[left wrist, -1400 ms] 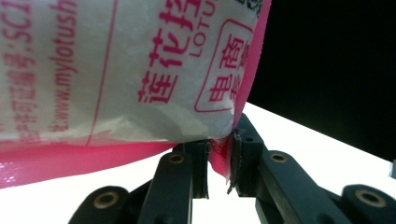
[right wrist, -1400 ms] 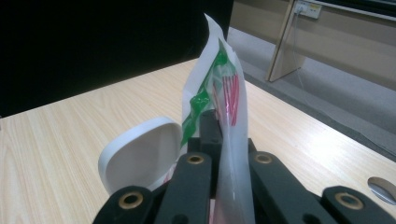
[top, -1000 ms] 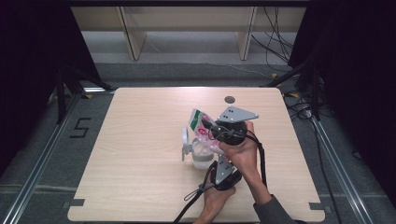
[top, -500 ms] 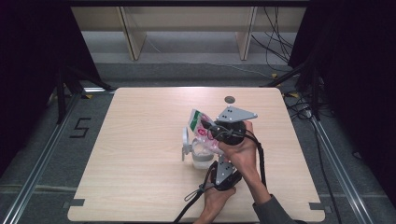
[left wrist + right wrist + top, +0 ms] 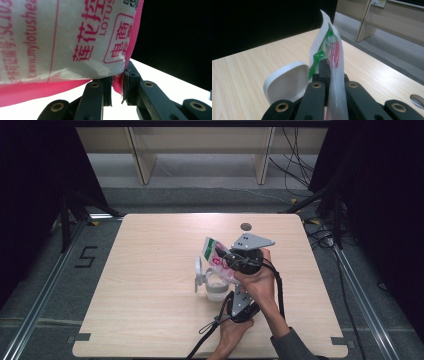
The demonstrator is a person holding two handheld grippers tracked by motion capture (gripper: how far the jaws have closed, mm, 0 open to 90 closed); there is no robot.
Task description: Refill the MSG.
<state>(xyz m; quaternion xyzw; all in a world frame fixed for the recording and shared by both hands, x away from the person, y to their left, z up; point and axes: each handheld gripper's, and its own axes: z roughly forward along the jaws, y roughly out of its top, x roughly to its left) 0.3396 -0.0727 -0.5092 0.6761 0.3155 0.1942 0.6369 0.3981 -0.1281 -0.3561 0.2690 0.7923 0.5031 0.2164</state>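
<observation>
No movement seen | both hand-held grippers (image 5: 231, 261) (image 5: 235, 292) clamp the packet (image 5: 216, 254) | container (image 5: 216, 289) contents hidden beneath it

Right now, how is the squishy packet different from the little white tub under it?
The packet is a soft, flat, pink-and-green printed bag; the tub is hard, round and plain white. The packet is held tilted in the air, pinched by both the left gripper and the right gripper; the tub stands on the table, its lid flipped open.
</observation>
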